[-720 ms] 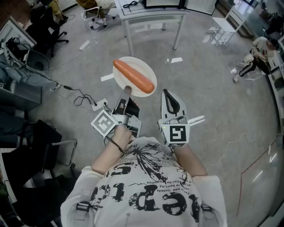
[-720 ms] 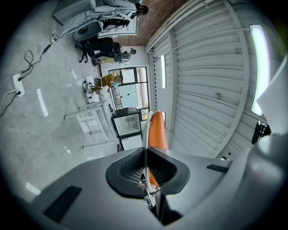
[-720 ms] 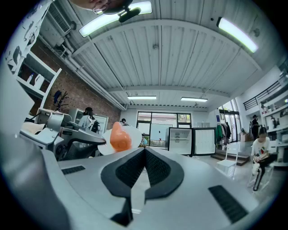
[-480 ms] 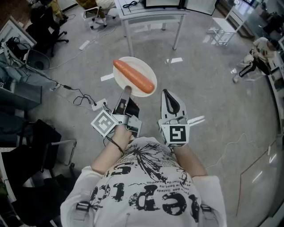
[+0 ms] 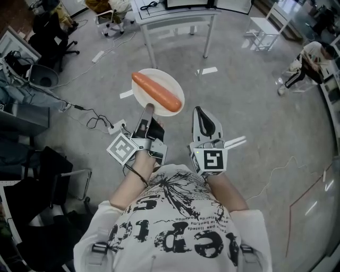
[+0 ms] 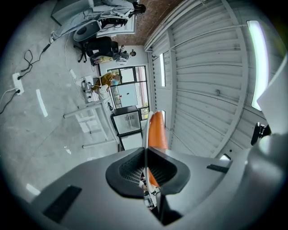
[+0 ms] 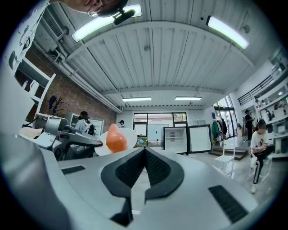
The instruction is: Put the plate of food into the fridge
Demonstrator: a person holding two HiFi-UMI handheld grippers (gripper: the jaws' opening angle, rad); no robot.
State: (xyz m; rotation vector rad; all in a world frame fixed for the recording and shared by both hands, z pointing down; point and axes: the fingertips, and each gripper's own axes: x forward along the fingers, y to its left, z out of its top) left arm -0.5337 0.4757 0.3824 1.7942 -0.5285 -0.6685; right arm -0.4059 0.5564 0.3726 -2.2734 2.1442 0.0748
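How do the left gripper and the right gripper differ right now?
The left gripper is clamped on the rim of the white plate carrying the orange food; the right gripper is shut on nothing. The left gripper angles inward, the right gripper points straight ahead. Both are held out side by side.

Small shift here: the plate [image 5: 159, 78] clamped in my left gripper [image 5: 147, 109] has drifted a touch toward 10 o'clock in the head view, and the carrot [image 5: 156, 91] has ridden along with it. My left gripper has edged toward 9 o'clock too. Up at 12 o'clock the white counter [image 5: 175, 11] has slid closer to the top edge, and so have the white chair [image 5: 264, 27] and the seated person [image 5: 307, 64] at 2 o'clock.
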